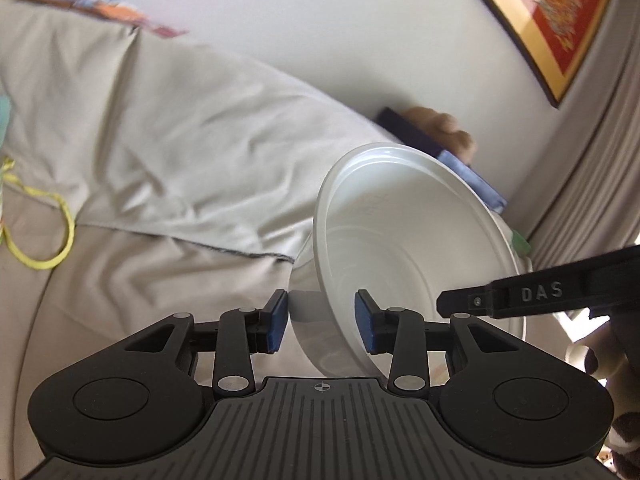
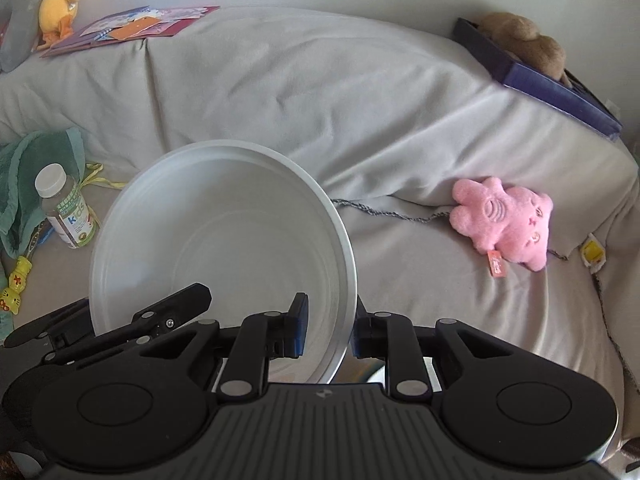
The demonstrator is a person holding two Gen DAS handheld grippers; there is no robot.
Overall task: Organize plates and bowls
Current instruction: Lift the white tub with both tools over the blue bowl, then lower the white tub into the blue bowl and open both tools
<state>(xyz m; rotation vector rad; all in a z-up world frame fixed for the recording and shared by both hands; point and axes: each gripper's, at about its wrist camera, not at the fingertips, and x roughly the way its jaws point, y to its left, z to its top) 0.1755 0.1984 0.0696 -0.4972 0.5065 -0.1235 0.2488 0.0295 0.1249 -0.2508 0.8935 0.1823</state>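
Observation:
A white bowl (image 1: 400,240) hangs tilted in the air over a grey-covered sofa (image 1: 160,140). In the left wrist view its wall runs between the blue pads of my left gripper (image 1: 322,320). The jaws stand apart, with a small gap at each pad. One black finger of my right gripper (image 1: 520,296) reaches in from the right at the bowl's far rim. In the right wrist view the same bowl (image 2: 208,232) faces the camera, and my right gripper (image 2: 328,332) is shut on its rim, one pad inside and one outside. A finger of the left gripper (image 2: 172,312) lies across the bowl's lower left.
On the sofa lie a pink plush toy (image 2: 504,224), a capped bottle (image 2: 66,212) beside a green cloth (image 2: 36,168), and booklets (image 2: 132,26) by a yellow duck toy (image 2: 56,4). A blue box (image 2: 540,80) holds a brown plush. A framed picture (image 1: 552,20) hangs on the wall.

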